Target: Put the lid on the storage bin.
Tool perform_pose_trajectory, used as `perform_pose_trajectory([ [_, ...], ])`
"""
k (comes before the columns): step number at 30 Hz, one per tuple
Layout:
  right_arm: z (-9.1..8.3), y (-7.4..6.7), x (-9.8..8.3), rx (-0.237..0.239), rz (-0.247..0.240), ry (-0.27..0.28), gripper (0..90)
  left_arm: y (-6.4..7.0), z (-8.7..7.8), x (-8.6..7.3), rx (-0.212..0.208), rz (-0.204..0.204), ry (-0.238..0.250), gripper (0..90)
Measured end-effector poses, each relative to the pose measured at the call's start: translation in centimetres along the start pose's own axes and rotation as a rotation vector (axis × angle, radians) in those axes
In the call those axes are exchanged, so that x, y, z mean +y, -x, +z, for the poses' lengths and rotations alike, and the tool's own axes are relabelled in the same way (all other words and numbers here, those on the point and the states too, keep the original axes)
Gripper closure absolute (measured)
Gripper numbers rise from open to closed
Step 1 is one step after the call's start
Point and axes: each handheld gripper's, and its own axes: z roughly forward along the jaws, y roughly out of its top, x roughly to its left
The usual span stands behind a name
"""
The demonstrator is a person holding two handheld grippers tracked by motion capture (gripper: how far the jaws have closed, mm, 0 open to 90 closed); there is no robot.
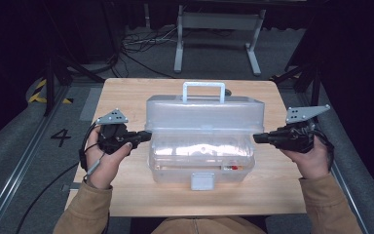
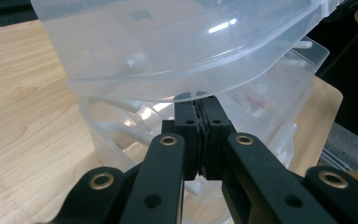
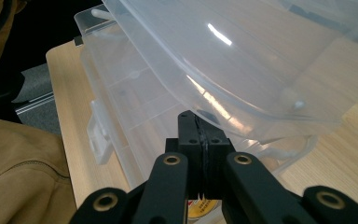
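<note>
1. Nearest me in the high view, my two forearms in tan sleeves (image 1: pixel 85 209) come up from the bottom edge, one on each side of the wooden table (image 1: pixel 126 92).
2. My left gripper (image 1: pixel 146 136) has its jaws pressed together with nothing between them; in the left gripper view its tips (image 2: pixel 201 103) sit right under the curved rim of the raised lid (image 2: pixel 168 42), at the left end of the box.
3. My right gripper (image 1: pixel 259 138) is clenched the same way, empty. In the right gripper view the closed tips (image 3: pixel 191 116) meet the underside edge of the lid (image 3: pixel 261 60) at the box's right end.
4. The clear plastic toolbox (image 1: pixel 199 161) stands in the middle of the table, its base flat on the wood and its grey front latch (image 1: pixel 203 181) facing me.
5. The lid (image 1: pixel 204 114) is lifted off the base at the front and tilted back, with the grippers at either end beneath it.
6. Inside the base I see a small red item (image 1: pixel 234 167); what it is I cannot tell.
7. A white carrying handle (image 1: pixel 203 91) stands upright on the lid's far side.
8. Beyond the table, a grey metal stand (image 1: pixel 219 34) and cables (image 1: pixel 136 44) lie on the floor.
</note>
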Motion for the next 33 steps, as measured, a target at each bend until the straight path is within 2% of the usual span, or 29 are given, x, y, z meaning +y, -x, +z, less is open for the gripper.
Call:
perform_pose_trajectory([
  [6,0.1,0.1,-0.1,0.001,0.007,-0.007,89.7,-0.1,-0.1,-0.1,-0.001,0.001,-0.019,85.8],
  [13,0.2,0.1,-0.2,0.005,0.007,-0.027,89.7,-0.3,-0.3,-0.1,-0.001,0.019,-0.074,79.9],
  [21,0.3,0.1,-0.2,0.014,0.015,-0.054,89.8,-0.7,-0.6,-0.4,0.001,0.009,-0.125,78.3],
  [33,0.5,0.2,-0.3,0.023,0.034,-0.100,89.9,-1.5,-0.9,-0.7,0.027,-0.015,-0.130,77.6],
])
